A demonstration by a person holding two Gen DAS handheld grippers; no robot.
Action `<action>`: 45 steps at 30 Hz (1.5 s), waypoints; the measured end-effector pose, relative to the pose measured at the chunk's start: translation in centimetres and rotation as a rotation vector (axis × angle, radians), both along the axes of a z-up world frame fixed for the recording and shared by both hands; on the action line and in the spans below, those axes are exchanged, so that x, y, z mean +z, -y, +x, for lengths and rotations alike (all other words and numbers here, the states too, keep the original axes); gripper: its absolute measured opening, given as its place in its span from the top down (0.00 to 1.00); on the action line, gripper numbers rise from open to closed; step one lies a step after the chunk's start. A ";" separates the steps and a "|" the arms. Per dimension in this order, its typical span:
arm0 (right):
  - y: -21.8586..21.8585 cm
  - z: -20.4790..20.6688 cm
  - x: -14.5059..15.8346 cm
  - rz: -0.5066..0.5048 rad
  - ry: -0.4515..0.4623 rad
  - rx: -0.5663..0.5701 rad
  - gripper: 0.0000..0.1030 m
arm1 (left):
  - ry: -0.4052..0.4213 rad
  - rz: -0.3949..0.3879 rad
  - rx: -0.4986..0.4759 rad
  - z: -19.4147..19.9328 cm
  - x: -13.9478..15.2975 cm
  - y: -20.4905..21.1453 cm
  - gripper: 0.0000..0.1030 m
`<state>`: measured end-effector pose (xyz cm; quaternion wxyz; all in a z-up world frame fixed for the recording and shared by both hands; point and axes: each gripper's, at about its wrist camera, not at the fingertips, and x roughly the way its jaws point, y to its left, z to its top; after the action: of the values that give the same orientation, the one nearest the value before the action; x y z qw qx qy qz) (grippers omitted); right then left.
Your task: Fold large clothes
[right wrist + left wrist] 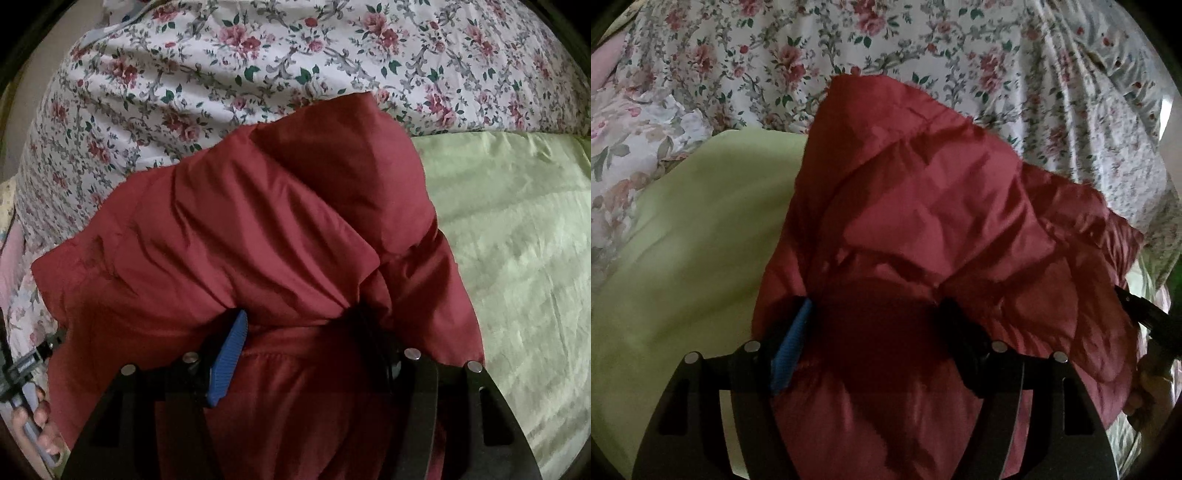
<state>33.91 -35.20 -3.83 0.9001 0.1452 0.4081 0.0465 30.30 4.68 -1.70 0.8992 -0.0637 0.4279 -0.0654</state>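
Observation:
A puffy dark red jacket [923, 206] lies bunched on the bed, partly over a light green cloth [683, 240]. My left gripper [875, 310] is shut on a thick fold of the jacket; the blue pad [792, 343] presses into it on the left and the black finger [960, 332] on the right. In the right wrist view the same jacket [240, 229] bulges up between the jaws of my right gripper [295, 321], whose blue pad [229, 354] is pressed against the padding. Each gripper's far fingertip is buried in the fabric.
A floral bedsheet [849, 44] [258, 55] covers the bed behind the jacket. The green cloth [517, 240] spreads out to the right in the right wrist view. The other gripper and a hand show at each view's edge [1148, 321] [26, 369].

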 end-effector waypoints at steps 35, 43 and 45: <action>9.7 -5.4 -3.7 0.439 -0.078 -0.046 0.02 | -0.176 -0.571 0.007 -0.4 -5.8 -6.9 0.01; 8.0 -5.1 -4.3 0.450 -0.079 0.016 0.13 | -0.155 -0.561 -0.024 -0.5 -6.1 -5.8 0.12; 7.7 -4.9 -4.4 0.484 -0.079 0.030 0.27 | -0.130 -0.536 -0.032 -0.9 -5.6 -5.5 0.21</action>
<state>29.04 -42.88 -8.26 0.8217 0.3520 0.4221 0.1506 29.40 10.15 -7.28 0.8197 -0.2969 0.4530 -0.1863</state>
